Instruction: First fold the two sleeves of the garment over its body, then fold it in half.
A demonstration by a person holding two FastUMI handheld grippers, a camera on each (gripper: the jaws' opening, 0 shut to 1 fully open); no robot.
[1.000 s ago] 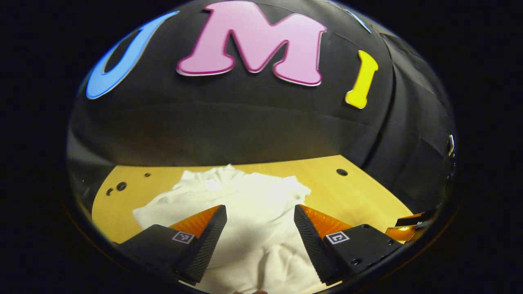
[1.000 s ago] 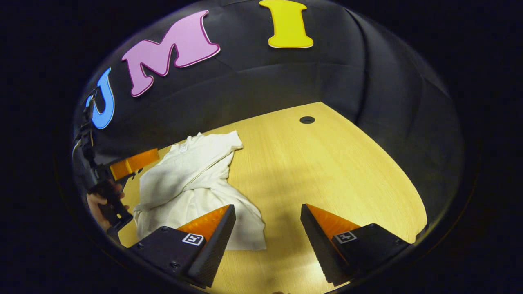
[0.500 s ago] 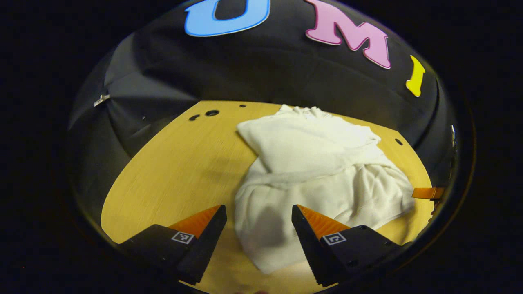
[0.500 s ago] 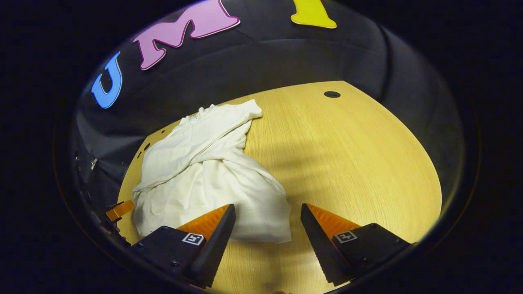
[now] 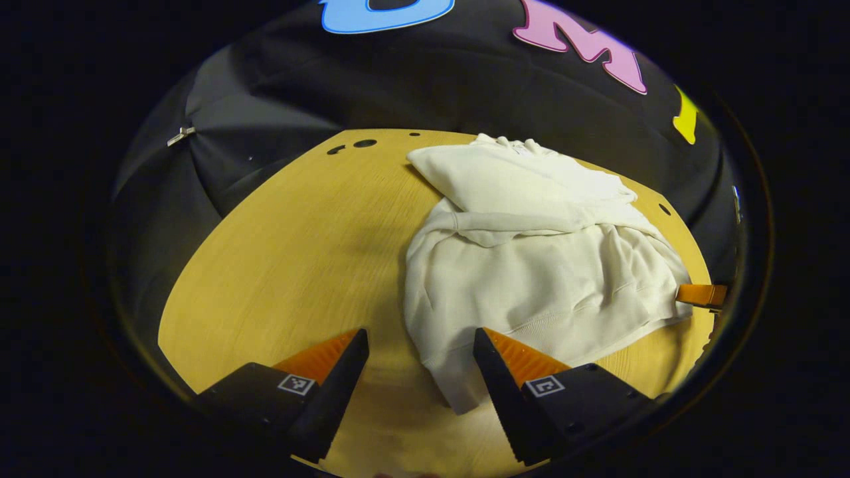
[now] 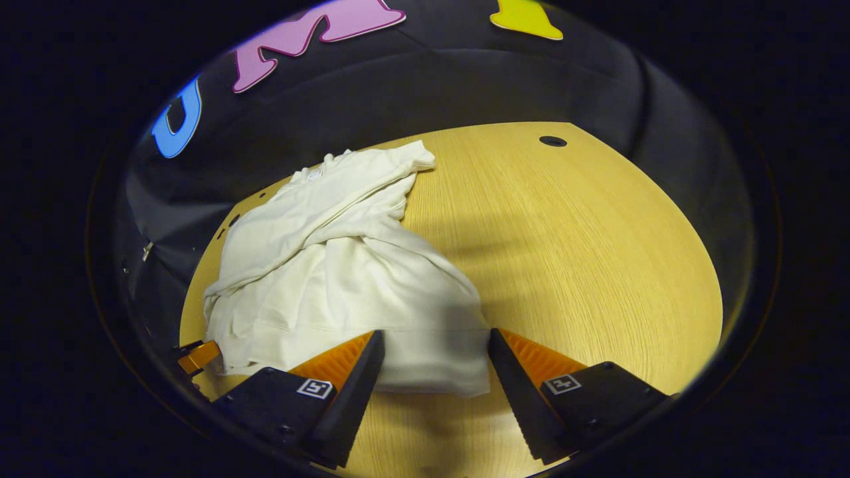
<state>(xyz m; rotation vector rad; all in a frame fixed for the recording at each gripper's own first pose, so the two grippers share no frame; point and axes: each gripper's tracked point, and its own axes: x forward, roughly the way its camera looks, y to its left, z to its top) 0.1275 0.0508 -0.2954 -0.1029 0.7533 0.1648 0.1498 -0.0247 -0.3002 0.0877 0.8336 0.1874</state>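
Garment (image 5: 531,279): white, sleeves folded across body, on wooden table (image 5: 292,252)
Left gripper (image 5: 421,372): jaws wide, at hem corner
Right gripper (image 6: 435,372): jaws wide, hem between

1. You worked under light from above: the wooden table (image 5: 279,252) shone warm and bright in both views, while the cloth wall (image 6: 465,86) behind stayed dim and almost without detail.
2. The white garment (image 5: 531,279) was close to overexposed on its upper folds in the left gripper view, yet its creases still read.
3. Soft shadows lay on the table just beside the garment (image 6: 332,279) in the right gripper view, with a broad darker band across the wood to its right.
4. Fisheye distortion bent the table's edge into a curve, and brightness fell away toward the rim.
5. Both pictures were fairly sharp at the centre; the wood grain near the bottom edge looked smeared.
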